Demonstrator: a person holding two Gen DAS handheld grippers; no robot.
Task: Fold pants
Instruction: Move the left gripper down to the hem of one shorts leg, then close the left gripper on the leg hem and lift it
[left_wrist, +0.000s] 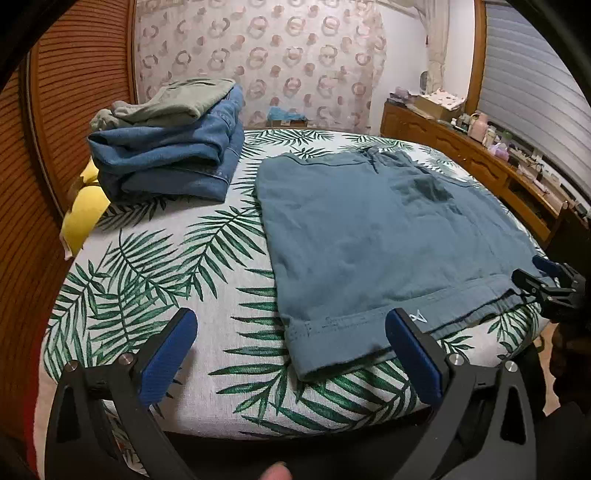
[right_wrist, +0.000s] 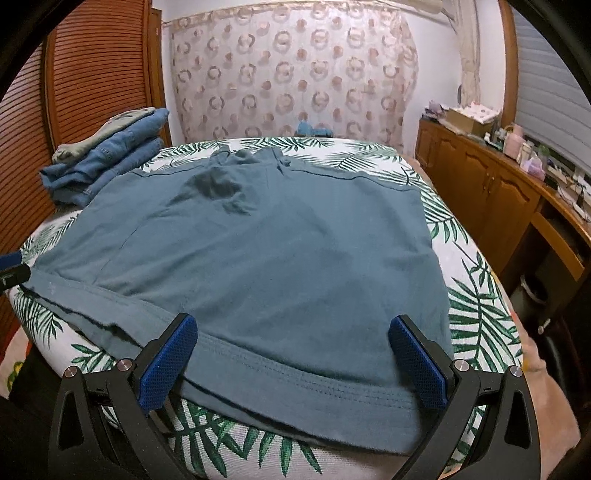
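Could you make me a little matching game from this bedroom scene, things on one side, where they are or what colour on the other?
Things:
1. teal pants
2. folded jeans
3. grey-green garment
4. yellow pillow

Descriptions:
A. on top of the stack
B. spread flat on the leaf-print bed
C. at the bed's edge beside the wooden door
D. denim blue, stacked at the far left

Pairs: 1-B, 2-D, 3-A, 4-C

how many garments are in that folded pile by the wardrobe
3 visible: a grey-green garment on top, two folded denim pieces beneath; more may be hidden.
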